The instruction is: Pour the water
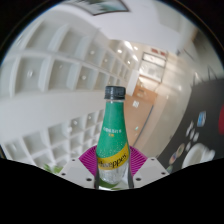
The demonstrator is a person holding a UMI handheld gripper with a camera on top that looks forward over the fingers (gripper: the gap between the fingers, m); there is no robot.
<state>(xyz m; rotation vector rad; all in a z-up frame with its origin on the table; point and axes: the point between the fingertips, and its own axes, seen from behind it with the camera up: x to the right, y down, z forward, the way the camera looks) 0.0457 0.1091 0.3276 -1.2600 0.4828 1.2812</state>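
bottle: green-labelled plastic bottle (113,140) with a dark cap, standing pretty much upright, sitting right between the two fingers of the gripper (113,166)

cap: dark, screwed on, at the far end of the bottle as seen from the fingers

label: green with yellow lettering running along it, can't read what it says

liquid: lower part of the bottle looks clear-ish below the label, can't tell how full it is

gripper: clamped on the bottle, both sides pressing in on the lower body

pads: magenta pad (88,160) peeking out on one side of the bottle and another one on the other side, both snug against it with no gap I can spot

bottle support: nothing visible under it, looks like it's carried by the fingers alone

beyond the bottle: white shelving (60,70) split into square compartments, tilted in the view, stretching away past the fingers

further off: a wooden-looking door or panel (150,95) well beyond the bottle, next to the shelving's far end
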